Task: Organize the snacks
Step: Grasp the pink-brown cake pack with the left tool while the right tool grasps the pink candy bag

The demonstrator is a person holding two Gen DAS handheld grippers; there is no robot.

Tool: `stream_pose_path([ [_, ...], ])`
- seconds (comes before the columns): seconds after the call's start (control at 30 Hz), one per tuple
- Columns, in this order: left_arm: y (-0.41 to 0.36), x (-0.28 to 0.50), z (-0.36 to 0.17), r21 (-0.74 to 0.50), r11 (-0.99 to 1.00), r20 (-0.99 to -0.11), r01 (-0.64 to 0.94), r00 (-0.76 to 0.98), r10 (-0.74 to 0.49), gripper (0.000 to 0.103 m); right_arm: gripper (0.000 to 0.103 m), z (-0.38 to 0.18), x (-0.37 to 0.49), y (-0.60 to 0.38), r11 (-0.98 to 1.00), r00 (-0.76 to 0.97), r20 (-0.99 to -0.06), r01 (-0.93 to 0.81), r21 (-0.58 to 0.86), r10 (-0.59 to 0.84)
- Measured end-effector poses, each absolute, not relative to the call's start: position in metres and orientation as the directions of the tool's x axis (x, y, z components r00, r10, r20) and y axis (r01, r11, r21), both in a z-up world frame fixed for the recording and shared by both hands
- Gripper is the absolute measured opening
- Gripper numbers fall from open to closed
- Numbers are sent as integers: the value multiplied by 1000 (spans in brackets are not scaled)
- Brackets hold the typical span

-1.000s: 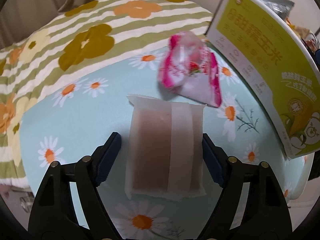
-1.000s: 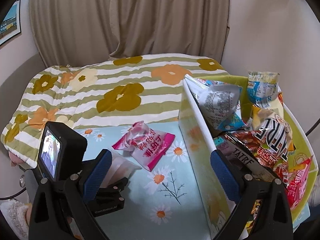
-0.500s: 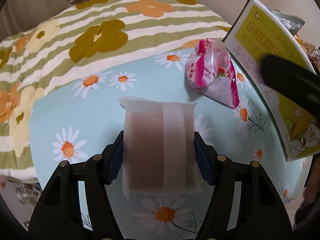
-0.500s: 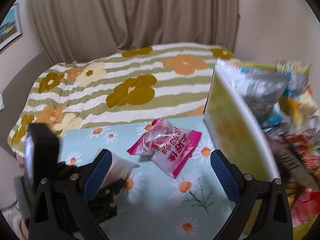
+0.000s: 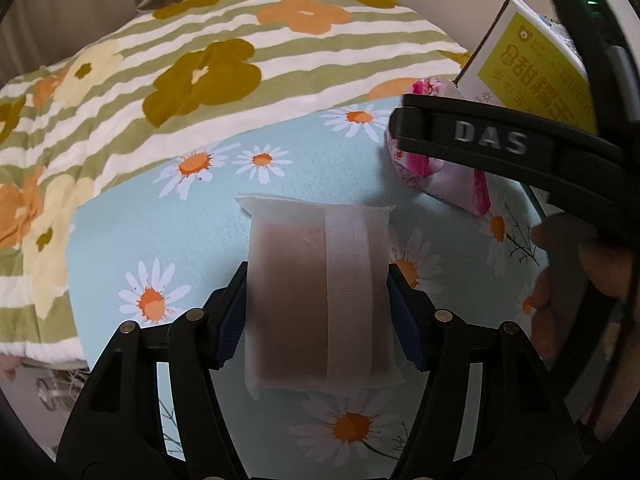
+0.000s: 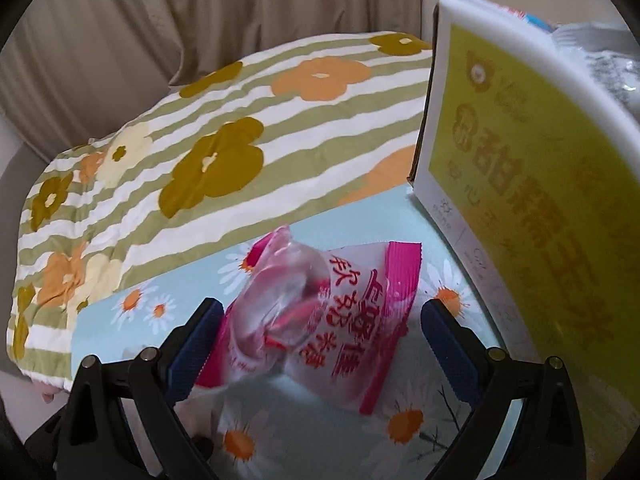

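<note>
Status: sorting partly complete. The yellow box (image 6: pixel 532 184) at the right of the desk (image 5: pixel 192 236) already shows packets above its rim. Two snacks lie outside it. The left claw (image 5: pixel 318 316) is clamped on the translucent white packet (image 5: pixel 316 300), pads pressing both sides. The right claw (image 6: pixel 320 344) stands wide, straddling the pink packet (image 6: pixel 320 320) without contact. Remaining: grip the pink packet and transfer both items to the box.
</note>
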State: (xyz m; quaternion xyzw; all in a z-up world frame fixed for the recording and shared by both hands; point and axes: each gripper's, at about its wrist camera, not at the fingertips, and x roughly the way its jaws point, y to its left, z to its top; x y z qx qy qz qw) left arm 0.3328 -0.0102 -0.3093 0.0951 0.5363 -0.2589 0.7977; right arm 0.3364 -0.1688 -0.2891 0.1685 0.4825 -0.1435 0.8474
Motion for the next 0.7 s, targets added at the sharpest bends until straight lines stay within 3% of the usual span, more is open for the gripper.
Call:
stream_pose_path([
  [0.2, -15, 332, -311, -92, 847, -911, 524, 298, -284, 63, 98, -298, 340, -171, 907, 473, -878, 397, 141, -71],
  [0.4, -23, 328, -313, -24, 841, -915, 540, 327, -236, 62, 80, -294, 336, -167, 932, 481, -874, 342, 119, -65],
  [0.47, -22, 329, -313, -32, 843, -916, 537, 321, -239, 61, 66, -290, 335, -163, 944, 496, -866, 309, 111, -61],
  [0.7, -13, 332, -309, -83, 859, -918, 505, 298, -263, 60, 55, -282, 326, -165, 953, 515, -857, 264, 151, -6],
])
